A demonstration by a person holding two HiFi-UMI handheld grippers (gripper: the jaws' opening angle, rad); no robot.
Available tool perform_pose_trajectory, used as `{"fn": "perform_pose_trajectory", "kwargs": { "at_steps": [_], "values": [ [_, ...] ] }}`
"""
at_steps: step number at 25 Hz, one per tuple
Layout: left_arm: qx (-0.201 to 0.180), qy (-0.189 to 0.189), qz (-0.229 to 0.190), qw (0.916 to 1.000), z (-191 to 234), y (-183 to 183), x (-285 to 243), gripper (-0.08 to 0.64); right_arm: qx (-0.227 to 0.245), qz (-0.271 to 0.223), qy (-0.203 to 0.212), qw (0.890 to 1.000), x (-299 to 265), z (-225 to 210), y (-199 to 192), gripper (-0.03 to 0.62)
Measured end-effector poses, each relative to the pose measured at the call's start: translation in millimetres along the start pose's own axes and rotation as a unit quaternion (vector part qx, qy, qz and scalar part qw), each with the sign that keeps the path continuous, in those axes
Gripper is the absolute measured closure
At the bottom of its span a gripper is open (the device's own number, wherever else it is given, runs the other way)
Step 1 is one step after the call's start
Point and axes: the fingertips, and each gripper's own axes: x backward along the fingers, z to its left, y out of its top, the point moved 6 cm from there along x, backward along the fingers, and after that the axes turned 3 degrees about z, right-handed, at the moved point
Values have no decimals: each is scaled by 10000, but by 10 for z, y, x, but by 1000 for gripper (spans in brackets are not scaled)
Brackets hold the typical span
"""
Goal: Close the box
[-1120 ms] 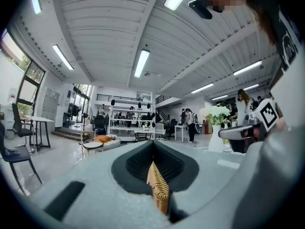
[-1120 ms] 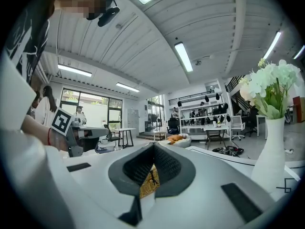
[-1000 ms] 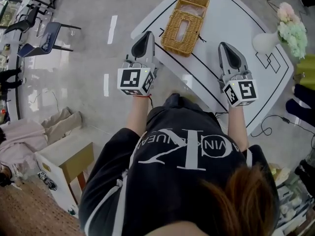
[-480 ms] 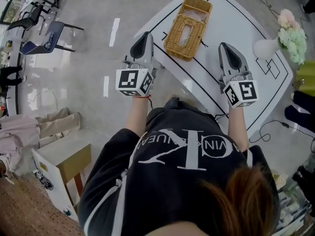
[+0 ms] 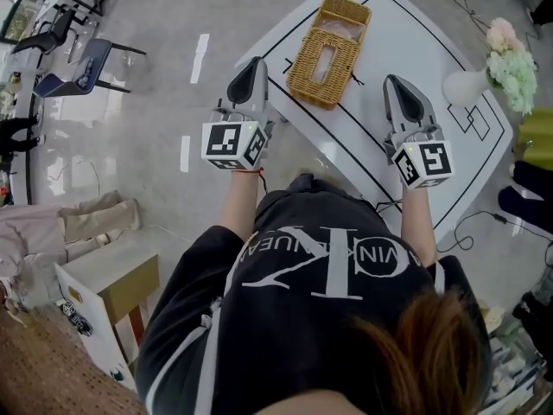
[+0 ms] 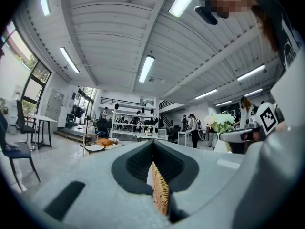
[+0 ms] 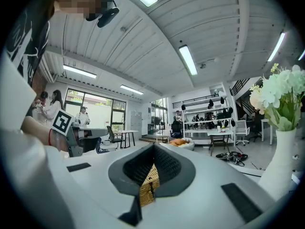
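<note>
Left hand-held gripper [image 5: 256, 64], right hand-held gripper [image 5: 394, 82] — both closed, short of wicker box [image 5: 325, 52]

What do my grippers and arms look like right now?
The left gripper and right gripper are pale grey pointed shells with dark ribbed pads. Each carries a white cube with black square markers. Short black T-shirt sleeves; a red band on the left wrist.

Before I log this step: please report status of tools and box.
Left tool and right tool shut, empty. Wicker box on table, untouched. Path clear.
</note>
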Motion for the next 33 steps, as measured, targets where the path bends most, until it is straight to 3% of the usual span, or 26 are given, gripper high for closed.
{"fn": "perform_pose_trajectory", "kwargs": {
  "at_steps": [33],
  "values": [
    [-7, 21, -9, 10000, 11, -1, -3, 549, -66, 47, 50, 10000, -21, -6, -50, 595]
  ]
}}
